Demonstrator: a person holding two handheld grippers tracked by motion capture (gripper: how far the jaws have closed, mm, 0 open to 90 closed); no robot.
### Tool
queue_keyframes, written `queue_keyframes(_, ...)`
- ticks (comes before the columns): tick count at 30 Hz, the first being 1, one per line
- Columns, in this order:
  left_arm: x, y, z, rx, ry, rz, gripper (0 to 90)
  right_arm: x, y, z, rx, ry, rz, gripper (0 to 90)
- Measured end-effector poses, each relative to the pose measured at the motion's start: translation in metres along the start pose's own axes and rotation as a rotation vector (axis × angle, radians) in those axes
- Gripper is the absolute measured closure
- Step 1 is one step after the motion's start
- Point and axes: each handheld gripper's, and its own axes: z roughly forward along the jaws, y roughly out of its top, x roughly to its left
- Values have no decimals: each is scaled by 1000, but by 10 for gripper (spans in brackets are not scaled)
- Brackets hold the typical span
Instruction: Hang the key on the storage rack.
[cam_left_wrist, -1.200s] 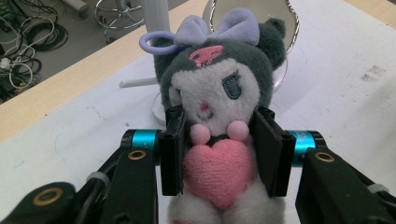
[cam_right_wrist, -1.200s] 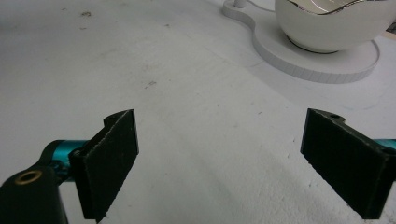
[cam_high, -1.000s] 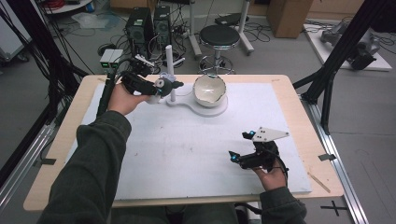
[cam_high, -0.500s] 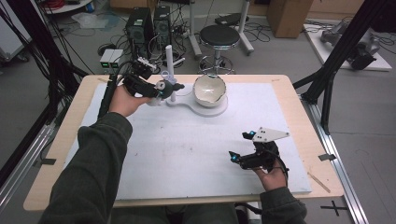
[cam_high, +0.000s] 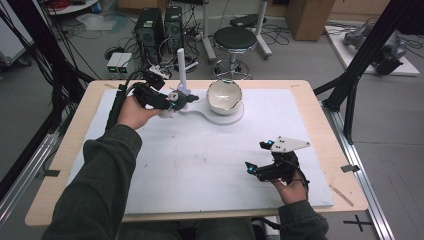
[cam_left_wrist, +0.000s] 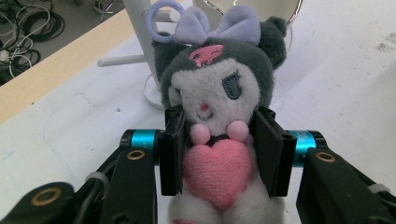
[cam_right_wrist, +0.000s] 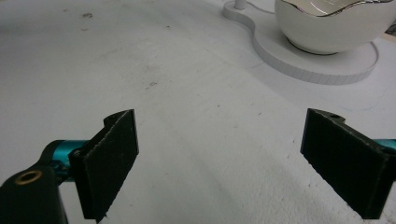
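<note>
A small plush doll (cam_left_wrist: 218, 116) with a grey hood, a lilac bow, a lilac ring on top and a pink heart on its chest is clamped at the body by my left gripper (cam_left_wrist: 219, 154). In the high view the left gripper (cam_high: 172, 99) holds the doll (cam_high: 178, 97) at the back left, right by the white stand's upright pole (cam_high: 182, 69). A white eggshell-shaped bowl (cam_high: 224, 97) rests on the stand's round base (cam_high: 235, 116). My right gripper (cam_high: 259, 159) stands open low over the white mat at the front right, its jaws (cam_right_wrist: 224, 158) wide apart with nothing between them.
A white mat (cam_high: 200, 160) covers most of the wooden table (cam_high: 345, 170). The stand has short horizontal pegs on its pole (cam_left_wrist: 140, 32). Beyond the table's far edge are a black stool (cam_high: 235, 40), computer towers (cam_high: 160, 25) and loose cables on the floor.
</note>
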Motion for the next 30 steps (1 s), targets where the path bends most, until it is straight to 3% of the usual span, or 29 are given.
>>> queue_keyframes(30, 2, -12, 21, 42, 17, -22, 560, 0, 0, 0, 0, 1, -1, 103)
